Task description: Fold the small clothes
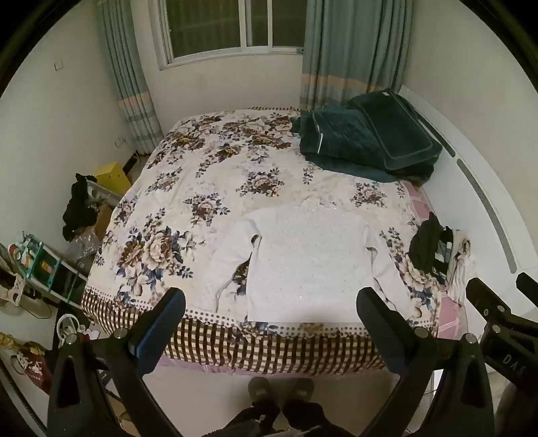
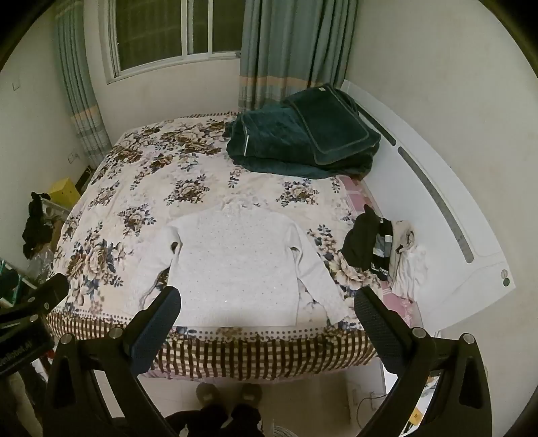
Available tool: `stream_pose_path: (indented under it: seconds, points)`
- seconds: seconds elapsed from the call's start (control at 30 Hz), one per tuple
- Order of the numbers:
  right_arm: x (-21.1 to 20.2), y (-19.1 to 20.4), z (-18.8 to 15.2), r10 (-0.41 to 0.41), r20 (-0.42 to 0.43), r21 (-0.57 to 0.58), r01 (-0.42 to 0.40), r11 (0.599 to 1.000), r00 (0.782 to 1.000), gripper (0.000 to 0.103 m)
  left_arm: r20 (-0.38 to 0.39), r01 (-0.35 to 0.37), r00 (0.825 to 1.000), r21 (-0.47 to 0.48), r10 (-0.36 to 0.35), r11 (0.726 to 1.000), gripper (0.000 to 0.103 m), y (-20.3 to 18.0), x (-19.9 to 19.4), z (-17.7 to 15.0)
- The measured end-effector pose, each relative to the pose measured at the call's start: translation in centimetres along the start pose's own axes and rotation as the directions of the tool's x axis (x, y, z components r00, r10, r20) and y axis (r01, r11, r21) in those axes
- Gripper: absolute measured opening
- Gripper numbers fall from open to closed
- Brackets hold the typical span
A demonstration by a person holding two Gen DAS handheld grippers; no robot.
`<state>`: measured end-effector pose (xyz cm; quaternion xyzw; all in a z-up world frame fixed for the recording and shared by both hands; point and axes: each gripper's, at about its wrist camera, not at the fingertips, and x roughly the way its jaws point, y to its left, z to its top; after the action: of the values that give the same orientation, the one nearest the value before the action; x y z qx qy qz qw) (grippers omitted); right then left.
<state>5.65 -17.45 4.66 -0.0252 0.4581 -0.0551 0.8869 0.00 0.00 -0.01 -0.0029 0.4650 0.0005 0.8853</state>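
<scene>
Bed (image 1: 188, 174) with floral quilt, checked border at near edge. White sweater (image 1: 302, 255) laid flat near front edge, sleeves spread. Folded dark green blanket (image 1: 363, 141) at far right corner. Small heap of dark and light clothes (image 1: 440, 252) at right edge, apart from sweater.

Partly legible "…Robot.AI" on left tongs (image 2: 20, 349), other lettering too blurred

Dim indoor light, dark window (image 1: 232, 23); strong fisheye bending, black vignette corners, soft grainy detail, greenish cast.
</scene>
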Motion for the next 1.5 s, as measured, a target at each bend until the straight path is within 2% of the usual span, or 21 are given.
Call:
stream_pose_path:
  seconds: [1.23, 1.3, 1.5]
  points:
    - [-0.4, -0.4, 0.9, 0.000, -0.009, -0.009, 0.000, 1.000, 1.000, 0.103, -0.001, -0.004, 1.000, -0.003, 0.004, 1.000, 0.103, 0.5, -0.1, 0.2]
    - [-0.3, 0.3, 0.0, 0.001, -0.009, -0.009, -0.001, 1.000, 1.000, 0.103, 0.000, -0.002, 1.000, -0.002, 0.002, 1.000, 0.103, 0.6, 0.0, 0.3]
    - [-0.4, 0.2, 0.1, 0.002, -0.007, -0.011, -0.002, 1.000, 1.000, 0.103, 0.002, -0.002, 1.000, -0.004, 0.002, 1.000, 0.103, 0.7, 0.0, 0.4]
